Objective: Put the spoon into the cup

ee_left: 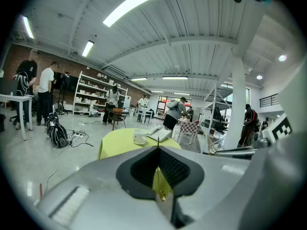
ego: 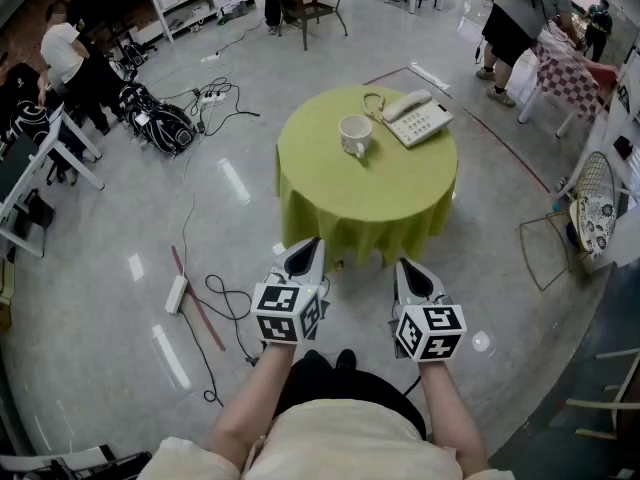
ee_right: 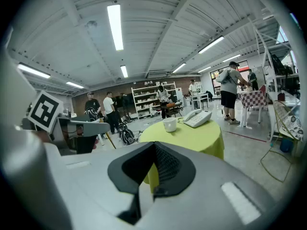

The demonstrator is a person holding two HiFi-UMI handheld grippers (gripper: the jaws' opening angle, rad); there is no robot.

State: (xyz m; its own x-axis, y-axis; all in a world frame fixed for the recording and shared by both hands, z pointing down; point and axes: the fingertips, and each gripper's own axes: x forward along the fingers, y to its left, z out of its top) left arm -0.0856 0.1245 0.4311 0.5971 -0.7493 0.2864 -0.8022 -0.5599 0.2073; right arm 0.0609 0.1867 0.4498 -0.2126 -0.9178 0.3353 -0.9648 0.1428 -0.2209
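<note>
Yellow-green cloth covers the round table (ego: 370, 193), which stands on a glossy grey floor (ego: 120, 218) a little beyond the person. A white cup (ego: 355, 135) sits upright on the far half of the table, left of centre, with its handle towards the near right. Just to its right, close to the far right edge, lies a pale desk telephone (ego: 418, 118) with its handset on the cradle and a coiled cord looping towards the cup. The spoon cannot be made out in any view.

Both tongs hang in the air on the near side of the table, well apart from the cup and clear of the cloth. The left tongs (ego: 305, 248) are pressed together along a thin seam, with nothing gripped. The right tongs (ego: 410, 268) are likewise closed and empty. Both point towards the table and tilt slightly down.

On the floor to the left, black cables trail past a white power strip (ego: 177, 294).
</note>
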